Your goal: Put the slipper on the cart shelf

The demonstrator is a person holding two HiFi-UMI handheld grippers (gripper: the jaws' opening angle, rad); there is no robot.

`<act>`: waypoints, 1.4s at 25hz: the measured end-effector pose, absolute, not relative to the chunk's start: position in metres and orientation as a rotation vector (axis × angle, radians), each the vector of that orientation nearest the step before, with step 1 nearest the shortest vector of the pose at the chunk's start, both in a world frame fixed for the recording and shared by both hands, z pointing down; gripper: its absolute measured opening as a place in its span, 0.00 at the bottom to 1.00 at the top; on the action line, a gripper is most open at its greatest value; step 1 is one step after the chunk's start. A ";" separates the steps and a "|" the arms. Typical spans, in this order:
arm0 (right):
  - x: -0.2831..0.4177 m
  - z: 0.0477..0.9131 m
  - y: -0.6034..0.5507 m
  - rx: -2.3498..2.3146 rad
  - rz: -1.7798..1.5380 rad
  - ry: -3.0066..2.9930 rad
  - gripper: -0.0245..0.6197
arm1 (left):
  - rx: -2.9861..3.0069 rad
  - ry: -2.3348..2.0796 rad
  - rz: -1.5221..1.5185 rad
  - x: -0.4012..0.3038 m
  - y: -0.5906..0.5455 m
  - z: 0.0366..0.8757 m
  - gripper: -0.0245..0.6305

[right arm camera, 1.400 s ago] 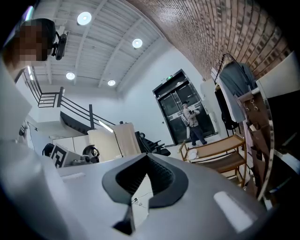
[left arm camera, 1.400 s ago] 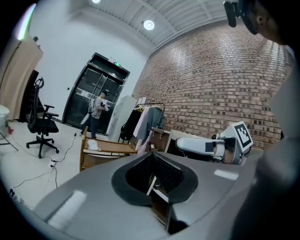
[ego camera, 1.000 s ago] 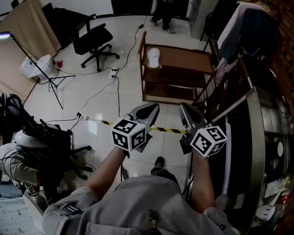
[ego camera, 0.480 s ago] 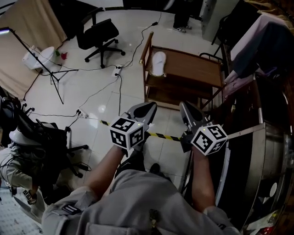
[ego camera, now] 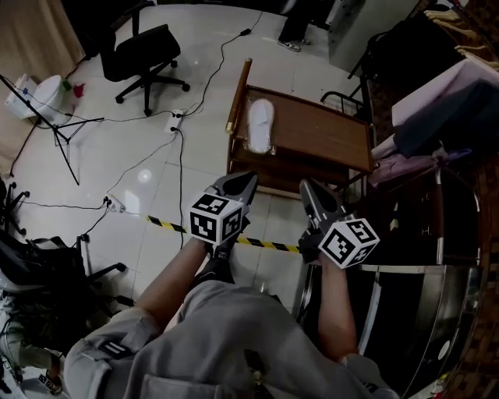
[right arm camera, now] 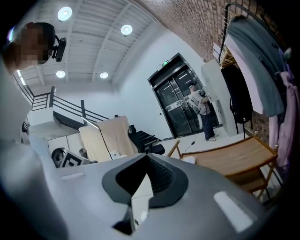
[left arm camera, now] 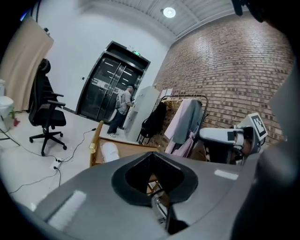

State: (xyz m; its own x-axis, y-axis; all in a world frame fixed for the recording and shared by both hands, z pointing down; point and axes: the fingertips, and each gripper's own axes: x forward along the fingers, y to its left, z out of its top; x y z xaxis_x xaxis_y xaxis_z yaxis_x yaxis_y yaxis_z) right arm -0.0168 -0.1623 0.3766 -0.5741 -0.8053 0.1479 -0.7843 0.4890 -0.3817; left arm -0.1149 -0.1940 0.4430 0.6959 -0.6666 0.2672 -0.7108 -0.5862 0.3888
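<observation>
A white slipper [ego camera: 260,125] lies on the left end of the brown wooden cart's top shelf [ego camera: 331,142]. Both grippers hang side by side just short of the cart's near edge and hold nothing. My left gripper [ego camera: 243,181] is shut and points at the cart's left corner. My right gripper [ego camera: 309,189] is shut as well and points at the cart's middle. In the left gripper view the slipper [left arm camera: 110,152] shows beyond the closed jaws of that gripper [left arm camera: 151,156]. The right gripper view has the slipper [right arm camera: 189,160] at the cart's [right arm camera: 236,157] far left end.
A black office chair [ego camera: 142,53] stands at the far left, with cables and a power strip [ego camera: 175,118] on the white floor. Yellow-black tape [ego camera: 269,244] crosses the floor under the grippers. Hanging clothes [ego camera: 437,101] crowd the right. A person [ego camera: 300,23] stands beyond the cart.
The person has walked toward the cart, which now sits lower and closer in the head view, right in front of the grippers. Both grippers stay shut and side by side.
</observation>
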 end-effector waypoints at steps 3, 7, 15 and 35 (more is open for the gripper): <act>-0.021 0.384 -0.192 -1.478 -0.668 2.651 0.04 | 2.409 -1.038 0.176 -0.120 -0.228 0.464 0.05; -0.017 0.400 -0.225 -1.519 -0.719 2.630 0.04 | 2.379 -1.026 0.237 -0.116 -0.267 0.489 0.05; 0.005 0.428 -0.287 -1.518 -0.781 2.621 0.04 | 2.251 -1.133 0.313 -0.101 -0.337 0.547 0.05; 0.078 0.469 -0.350 -1.370 -0.883 2.772 0.04 | 1.764 -1.320 0.305 -0.069 -0.415 0.710 0.59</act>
